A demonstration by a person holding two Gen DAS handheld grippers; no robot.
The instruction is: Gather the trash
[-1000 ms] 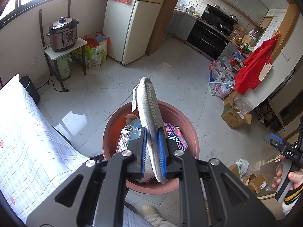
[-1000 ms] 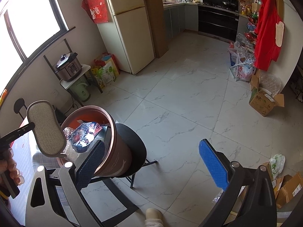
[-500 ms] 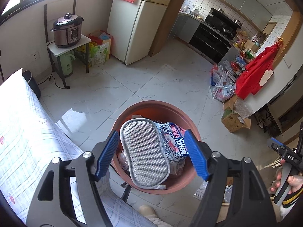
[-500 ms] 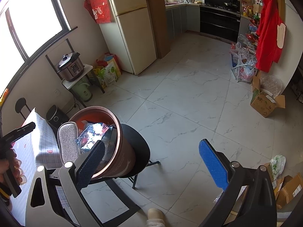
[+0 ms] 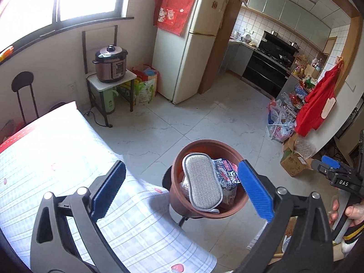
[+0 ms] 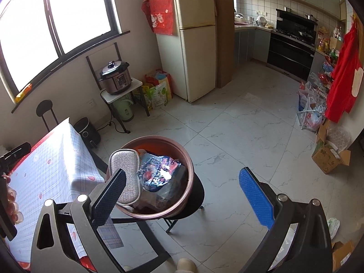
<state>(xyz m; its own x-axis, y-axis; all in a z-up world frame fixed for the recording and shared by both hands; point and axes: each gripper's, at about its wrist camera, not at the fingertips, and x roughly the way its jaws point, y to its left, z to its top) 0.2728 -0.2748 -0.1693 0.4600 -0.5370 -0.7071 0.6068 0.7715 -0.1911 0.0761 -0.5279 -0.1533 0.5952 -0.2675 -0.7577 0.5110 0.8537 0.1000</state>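
Observation:
A brown round bin (image 5: 234, 207) (image 6: 184, 200) stands on a black stool (image 6: 196, 193) beside the table. A grey mesh pad (image 5: 202, 183) (image 6: 125, 176) lies on top of snack wrappers (image 5: 227, 175) (image 6: 159, 175) inside it, leaning on the rim. My left gripper (image 5: 182, 187) is open and empty, above and behind the bin. My right gripper (image 6: 183, 190) is open and empty, hovering near the bin; it also shows at the right edge of the left wrist view (image 5: 336, 173).
A table with a checked cloth (image 5: 45, 159) (image 6: 56, 166) lies left of the bin. A fridge (image 5: 188, 52), a pressure cooker on a small stand (image 5: 110, 66), bags and cardboard boxes (image 5: 293, 161) along the right wall, tiled floor between.
My left gripper opened and let go of the grey pad, which dropped into the bin. The left gripper then drew back and up. The right gripper stayed open.

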